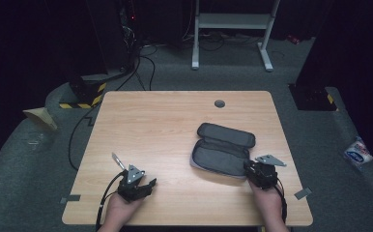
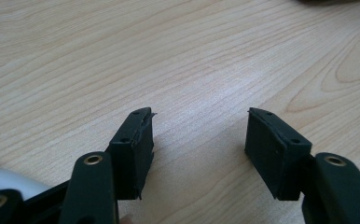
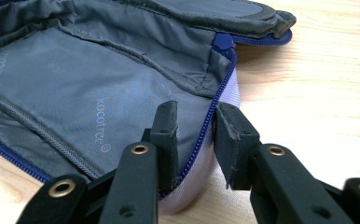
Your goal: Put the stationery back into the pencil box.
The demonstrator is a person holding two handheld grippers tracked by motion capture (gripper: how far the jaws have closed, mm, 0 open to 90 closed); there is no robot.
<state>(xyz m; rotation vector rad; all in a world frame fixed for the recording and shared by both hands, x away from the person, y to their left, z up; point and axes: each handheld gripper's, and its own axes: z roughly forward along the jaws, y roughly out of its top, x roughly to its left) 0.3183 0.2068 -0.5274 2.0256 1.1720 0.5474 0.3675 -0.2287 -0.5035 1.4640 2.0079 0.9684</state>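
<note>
The pouch (image 1: 222,150), a grey zip case with a blue zipper, lies unzipped and spread flat on the right half of the wooden table (image 1: 165,125), its two halves folded apart with the lining facing up. The right gripper (image 1: 249,168) sits at the pouch's near right corner, held by the person's right hand (image 1: 267,200). In the right gripper view the pouch (image 3: 99,88) lies straight ahead, and the gripper (image 3: 196,123) straddles its rim: one finger stands inside over the grey lining, the other outside against the pale outer wall, with the blue zipper edge (image 3: 201,140) running up between them. The jaws stand narrowly apart around that edge; whether they already press on it cannot be told.

The left gripper (image 1: 148,184) rests low over bare wood at the near left of the table, well apart from the pouch, held by the left hand (image 1: 121,208). In the left gripper view its jaws are spread wide with only table grain (image 2: 178,60) between them.
</note>
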